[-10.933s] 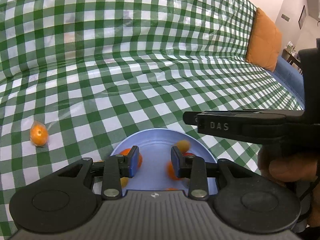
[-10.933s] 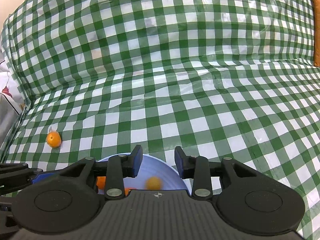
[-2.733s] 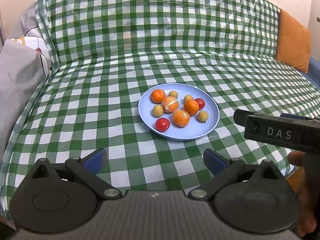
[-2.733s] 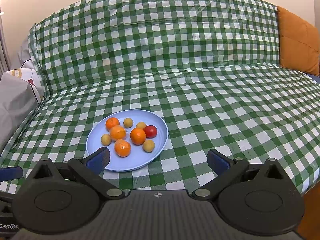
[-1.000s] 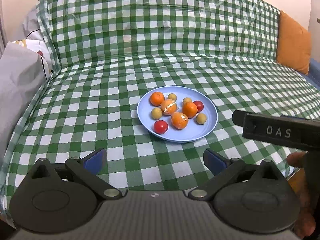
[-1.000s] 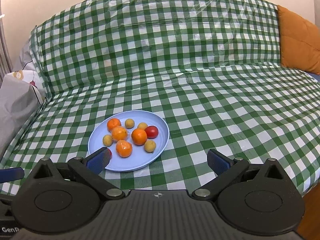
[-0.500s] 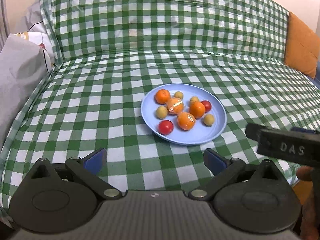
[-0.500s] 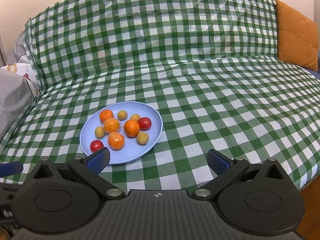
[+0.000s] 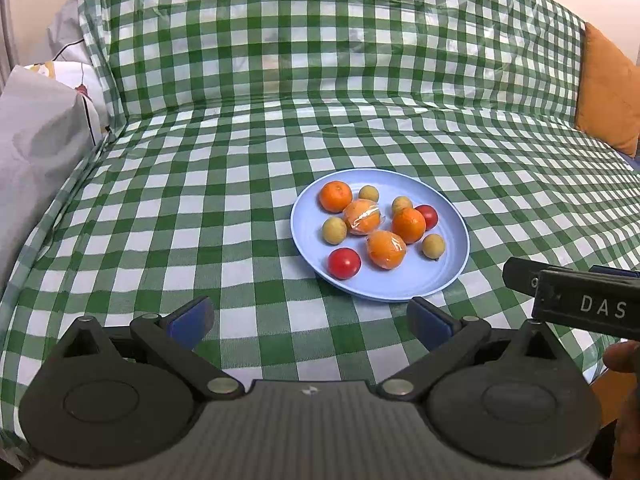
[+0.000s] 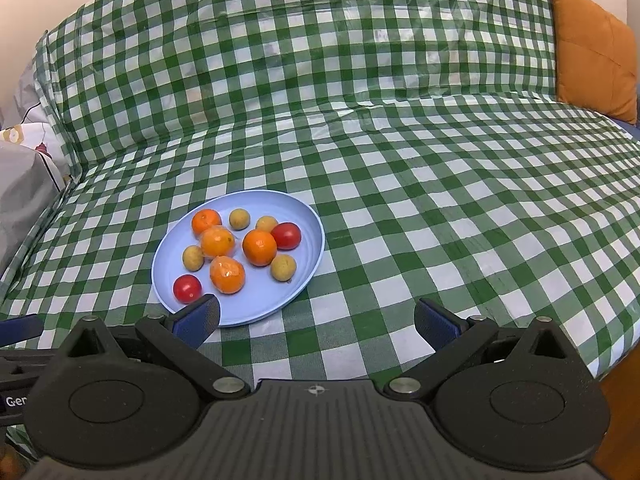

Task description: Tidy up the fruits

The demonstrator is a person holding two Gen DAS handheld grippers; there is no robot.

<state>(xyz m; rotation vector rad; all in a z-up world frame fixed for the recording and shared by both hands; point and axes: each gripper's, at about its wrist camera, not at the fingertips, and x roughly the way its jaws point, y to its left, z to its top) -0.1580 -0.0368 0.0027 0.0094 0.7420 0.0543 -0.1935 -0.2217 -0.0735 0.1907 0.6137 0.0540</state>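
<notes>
Nearest us, our left gripper (image 9: 310, 322) and right gripper (image 10: 316, 322) both hang released, jaws spread wide and holding nothing. Beyond them a blue plate (image 9: 412, 288) rests on the green checked cloth (image 9: 200, 208), at one o'clock from the left gripper, eleven o'clock from the right. On it sit oranges (image 9: 408, 225), red tomatoes (image 9: 344, 263) and small yellow fruits (image 9: 334, 230). Farther back, at two o'clock, is an orange cushion (image 10: 592, 46).

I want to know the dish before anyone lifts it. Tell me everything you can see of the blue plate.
The blue plate is round, shallow, pale blue with a low raised rim, plastic-looking and matte. It lies flat on the green checked cloth, carrying ten small fruits: four orange, four yellowish, two red. Neither tool touches it.
</notes>
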